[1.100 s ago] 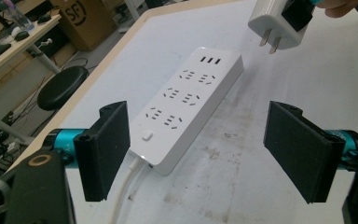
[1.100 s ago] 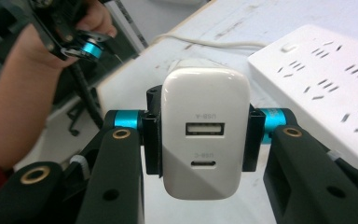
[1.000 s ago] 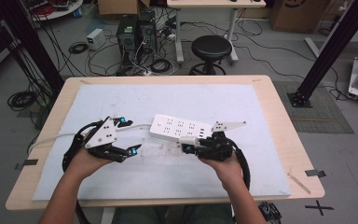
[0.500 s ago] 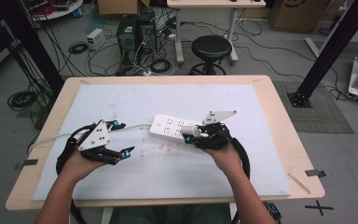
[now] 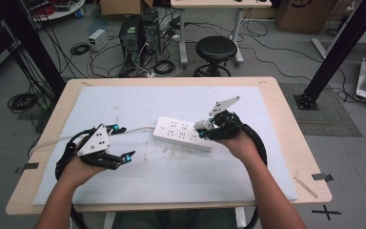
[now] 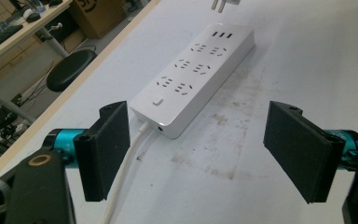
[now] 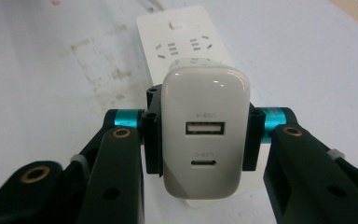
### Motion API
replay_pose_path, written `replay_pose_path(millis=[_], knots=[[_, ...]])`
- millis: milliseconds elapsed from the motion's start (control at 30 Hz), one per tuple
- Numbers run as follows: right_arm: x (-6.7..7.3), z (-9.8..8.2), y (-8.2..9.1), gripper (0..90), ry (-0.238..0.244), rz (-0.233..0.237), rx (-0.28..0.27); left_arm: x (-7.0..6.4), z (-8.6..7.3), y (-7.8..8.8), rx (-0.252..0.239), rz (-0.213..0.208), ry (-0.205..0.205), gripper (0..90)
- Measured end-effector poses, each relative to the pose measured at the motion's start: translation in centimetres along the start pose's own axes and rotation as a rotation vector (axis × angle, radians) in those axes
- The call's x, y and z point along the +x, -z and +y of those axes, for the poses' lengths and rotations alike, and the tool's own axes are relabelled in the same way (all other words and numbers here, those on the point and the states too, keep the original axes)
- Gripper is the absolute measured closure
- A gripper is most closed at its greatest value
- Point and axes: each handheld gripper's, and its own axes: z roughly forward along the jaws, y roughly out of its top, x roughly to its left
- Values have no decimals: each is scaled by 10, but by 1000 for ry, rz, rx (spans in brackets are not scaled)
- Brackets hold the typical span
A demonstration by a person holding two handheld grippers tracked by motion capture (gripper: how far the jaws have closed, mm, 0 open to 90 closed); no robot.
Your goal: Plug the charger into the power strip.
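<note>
We've got the right gripper [image 7: 200, 140] clamped on a white USB charger [image 7: 205, 135], pads squeezing both its sides; port face (one USB-A, one USB-C) looks straight back at the right gripper view cam. In high view the right gripper [image 5: 208, 128] sits over the right end of the power strip [image 5: 183, 133], charger [image 5: 201, 125] held just above it. In left gripper view the charger's two prongs [image 6: 218, 5] show at the top edge, clear of the strip's far end, so not plugged in. Strip [image 6: 193, 77] lies flat on the white mat [image 5: 171, 102], mid-table, rows of sockets facing up, switch toward the left end, white cord [image 6: 128, 168] running off that end toward the table's left edge. Left gripper [image 5: 119, 143] is spread wide, nothing between the pads, resting low over the mat just left of the strip; in its own view the cord passes right by its left pad [image 6: 105, 151], can't tell if touching. Wooden table [image 5: 290, 119] under the mat.
</note>
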Motion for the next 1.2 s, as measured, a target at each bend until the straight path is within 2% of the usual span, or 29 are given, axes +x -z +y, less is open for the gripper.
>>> replay_pose_path(millis=[400,667,767,900,1200], knots=[[-17,26,-12,629,131,19,193,-2,-3,-1,0,-2,7,226],[-24,45,-34,630,208,73,384,-3,-8,3,5,6,19,226],[-26,52,-44,630,234,76,455,-3,-11,4,8,8,23,226],[-29,58,-52,630,243,72,487,-4,-15,4,10,6,30,226],[-34,65,-57,629,254,78,510,-2,-17,4,9,8,36,226]])
